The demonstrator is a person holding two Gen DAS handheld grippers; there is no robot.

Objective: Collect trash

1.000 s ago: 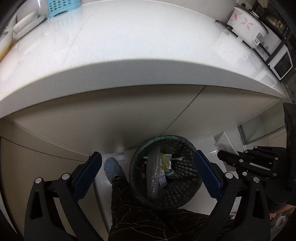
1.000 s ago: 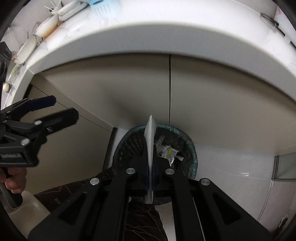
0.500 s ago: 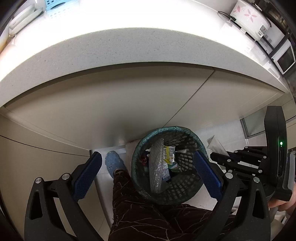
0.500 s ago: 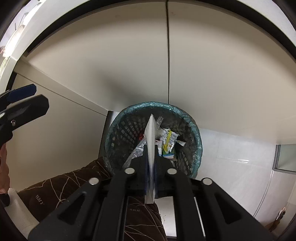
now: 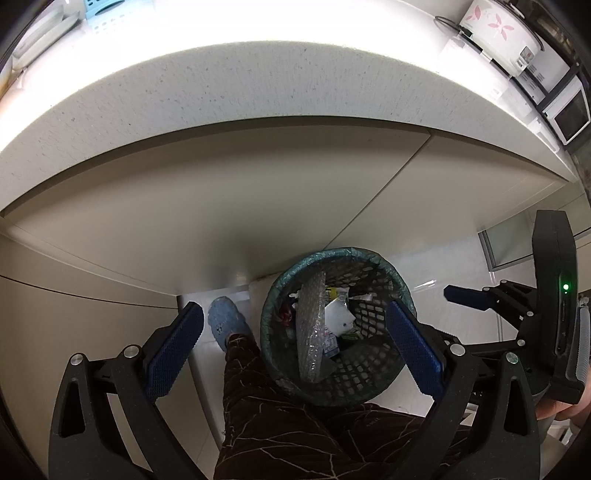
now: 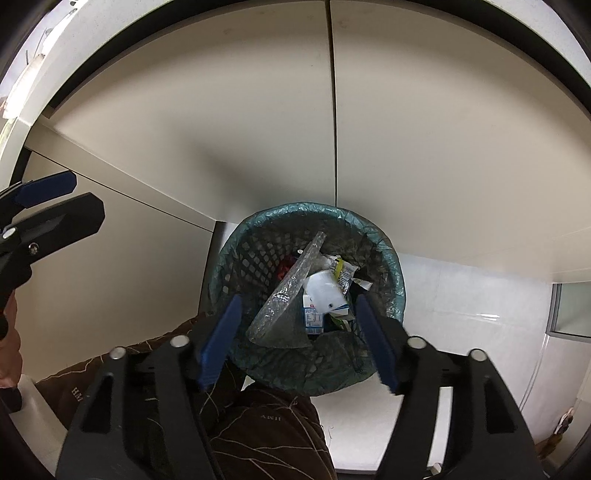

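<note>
A dark mesh waste basket (image 6: 306,207) with a green liner stands on the floor against the cabinet. Inside lie a strip of bubble wrap (image 6: 291,291), a white wrapper (image 6: 325,290) and other packaging. My right gripper (image 6: 298,299) hangs directly above it, pointing down; its jaws are opening and nothing is between the blue pads. My left gripper (image 5: 291,310) also points down at the basket (image 5: 347,253), open and holding nothing. The white wrapper (image 5: 338,314) rests beside the bubble wrap (image 5: 310,332). One right gripper finger (image 5: 465,295) shows at the right edge.
A white countertop (image 5: 258,92) overhangs beige cabinet doors (image 6: 443,147). On it stand a rice cooker (image 5: 495,26), a microwave (image 5: 570,114) and a blue basket (image 5: 99,7). A person's leg in dark patterned trousers (image 5: 277,424) and a blue slipper (image 5: 225,321) are beside the basket.
The right gripper sank toward the basket, then its jaws spread. The flat white piece it pinched has dropped in among the trash. The left gripper stayed open and nearly still.
</note>
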